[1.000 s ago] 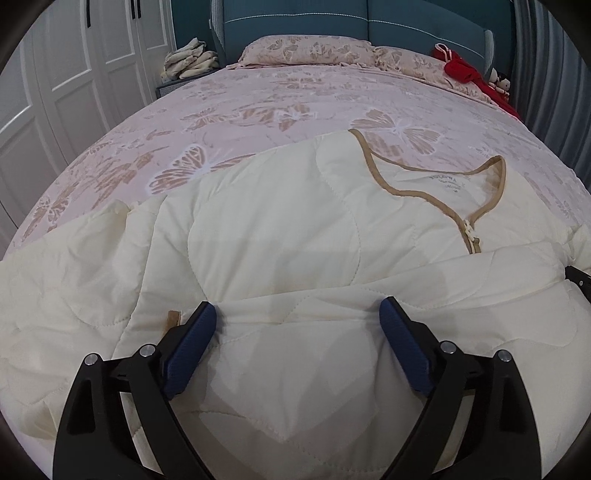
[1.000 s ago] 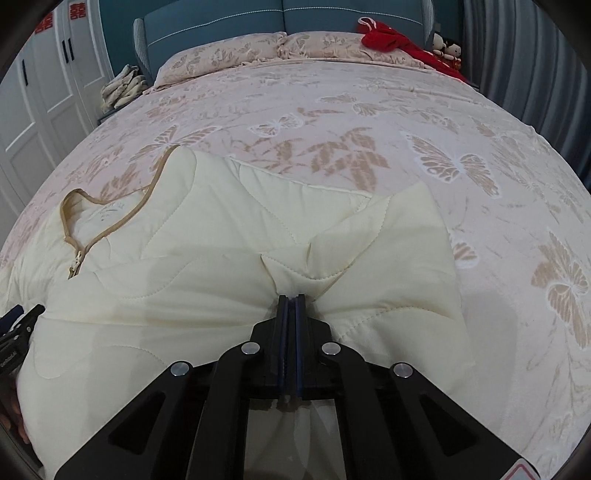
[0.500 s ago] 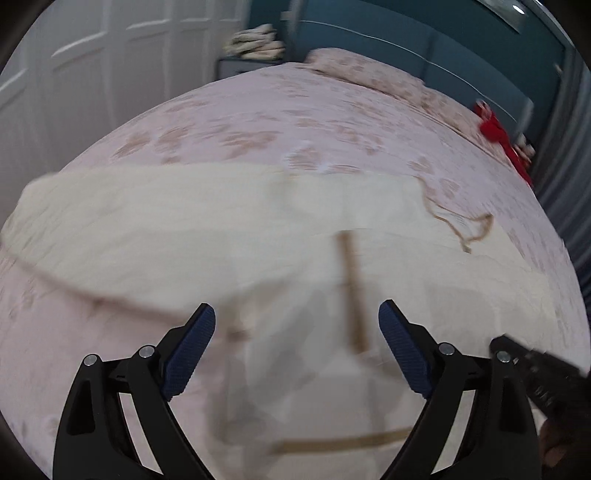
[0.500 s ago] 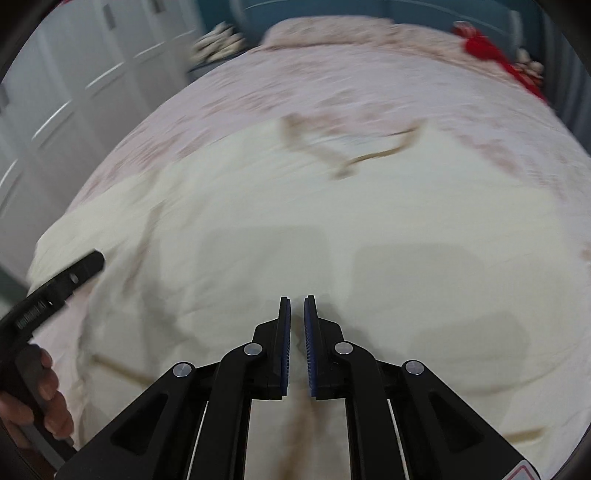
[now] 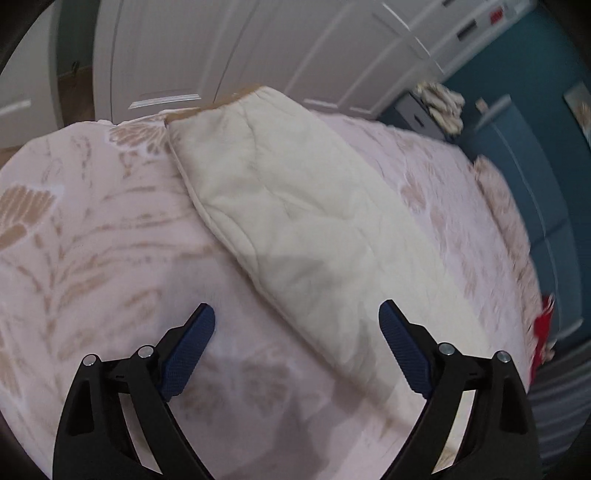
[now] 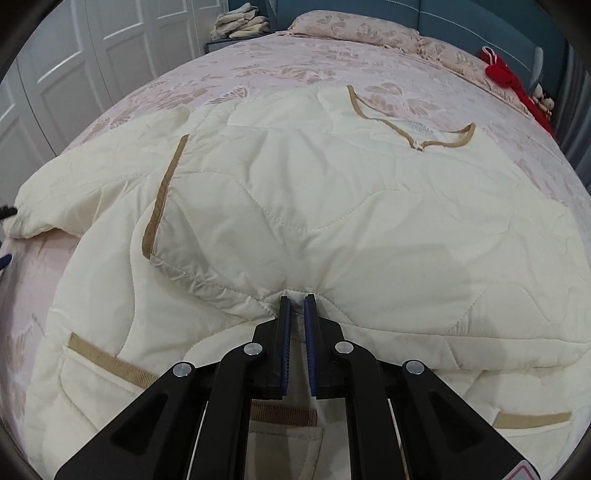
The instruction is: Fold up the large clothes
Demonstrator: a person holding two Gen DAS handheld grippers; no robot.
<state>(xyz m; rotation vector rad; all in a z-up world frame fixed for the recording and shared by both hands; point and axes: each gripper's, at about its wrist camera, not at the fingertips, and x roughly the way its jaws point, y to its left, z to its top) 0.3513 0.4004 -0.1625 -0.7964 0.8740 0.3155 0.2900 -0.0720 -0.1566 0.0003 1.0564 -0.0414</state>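
A cream quilted jacket (image 6: 332, 206) with brown trim lies face up on the bed, neckline (image 6: 413, 136) toward the pillows. One sleeve is folded across the body, its brown cuff (image 6: 162, 199) at the left. My right gripper (image 6: 297, 298) hovers at that sleeve's lower fold, jaws a narrow crack apart and pressing nothing. The other sleeve (image 5: 295, 206) stretches out toward the bed's edge. My left gripper (image 5: 295, 306) hangs above its lower part with jaws wide and closing slightly. The sleeve's edge runs between the pads (image 5: 188, 350), which do not touch it.
The pink butterfly-print bedspread (image 5: 92, 258) covers the whole bed. Pillows (image 6: 351, 26) and a red item (image 6: 506, 77) lie by the teal headboard. White wardrobe doors (image 5: 258, 44) stand close beyond the bed's edge. A nightstand bears a folded pile (image 6: 240, 22).
My right gripper carried the sleeve across the jacket's body and let it go, its jaws parting a crack. My left gripper swung away from the body, rolling, to the outstretched sleeve.
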